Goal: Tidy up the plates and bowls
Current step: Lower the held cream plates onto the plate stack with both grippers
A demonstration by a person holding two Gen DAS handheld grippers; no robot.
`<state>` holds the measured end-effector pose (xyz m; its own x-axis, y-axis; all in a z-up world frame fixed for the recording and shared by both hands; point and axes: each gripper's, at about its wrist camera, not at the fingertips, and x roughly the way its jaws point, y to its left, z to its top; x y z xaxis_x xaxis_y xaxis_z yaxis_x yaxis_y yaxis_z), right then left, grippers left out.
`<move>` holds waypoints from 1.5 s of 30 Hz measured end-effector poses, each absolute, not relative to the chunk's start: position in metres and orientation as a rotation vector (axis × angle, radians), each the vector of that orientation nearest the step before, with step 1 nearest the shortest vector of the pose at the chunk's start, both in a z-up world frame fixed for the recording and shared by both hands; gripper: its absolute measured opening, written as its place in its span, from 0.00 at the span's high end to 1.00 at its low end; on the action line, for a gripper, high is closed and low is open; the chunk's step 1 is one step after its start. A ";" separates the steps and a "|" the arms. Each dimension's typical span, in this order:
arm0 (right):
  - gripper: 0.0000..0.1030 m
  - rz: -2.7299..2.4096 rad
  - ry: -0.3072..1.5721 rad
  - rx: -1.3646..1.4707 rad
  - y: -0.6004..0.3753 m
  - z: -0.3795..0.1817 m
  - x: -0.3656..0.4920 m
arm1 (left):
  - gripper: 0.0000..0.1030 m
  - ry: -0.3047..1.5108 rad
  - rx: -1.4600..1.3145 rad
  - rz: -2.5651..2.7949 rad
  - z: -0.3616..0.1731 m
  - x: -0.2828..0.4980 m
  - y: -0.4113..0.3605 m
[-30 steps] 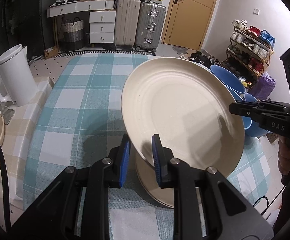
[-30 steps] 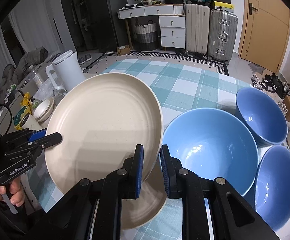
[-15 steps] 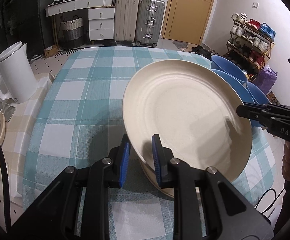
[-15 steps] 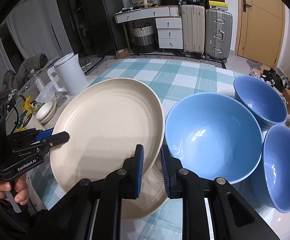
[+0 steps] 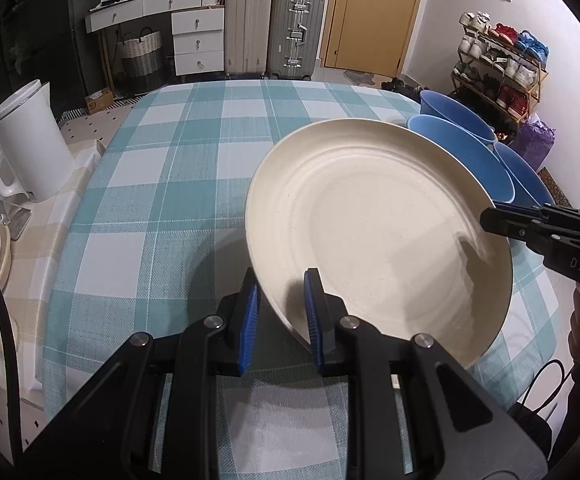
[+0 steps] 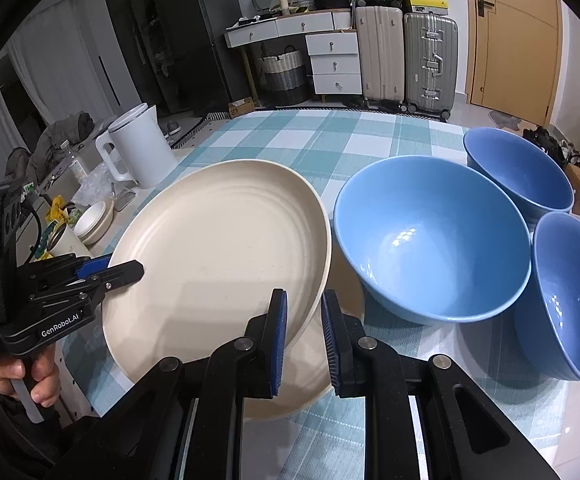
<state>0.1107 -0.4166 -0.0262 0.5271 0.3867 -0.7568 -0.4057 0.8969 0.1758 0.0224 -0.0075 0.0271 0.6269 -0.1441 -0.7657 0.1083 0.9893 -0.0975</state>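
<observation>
A cream plate (image 5: 378,232) is held over the checked table between both grippers, a little tilted. My left gripper (image 5: 279,300) is shut on its near rim. My right gripper (image 6: 304,312) is shut on the opposite rim of the same plate (image 6: 217,248); it also shows in the left wrist view (image 5: 502,220). A second cream plate (image 6: 314,376) lies on the table right below. Three blue bowls stand to the right: a large one (image 6: 430,236), one behind (image 6: 518,172), one at the right (image 6: 570,296).
A white kettle (image 5: 25,140) stands on a side surface left of the table (image 5: 193,152). Small cream dishes (image 6: 95,216) and clutter lie beside it. Suitcases (image 5: 273,28) and drawers stand against the far wall, a shoe rack (image 5: 498,68) at the right.
The held plate has come lower and flatter, closer to the plate on the table. Both grippers stay shut on its rims.
</observation>
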 end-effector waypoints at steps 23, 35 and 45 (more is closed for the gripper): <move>0.81 0.434 0.927 -0.027 -0.418 -0.053 0.102 | 0.82 0.927 0.021 -0.151 0.000 0.032 -0.022; 0.81 0.396 0.926 -0.084 -0.413 -0.063 0.100 | 0.80 0.928 0.076 -0.114 -0.015 0.039 -0.033; 0.80 0.364 0.921 -0.130 -0.407 -0.068 0.099 | 0.78 0.935 0.113 -0.101 -0.024 0.043 -0.038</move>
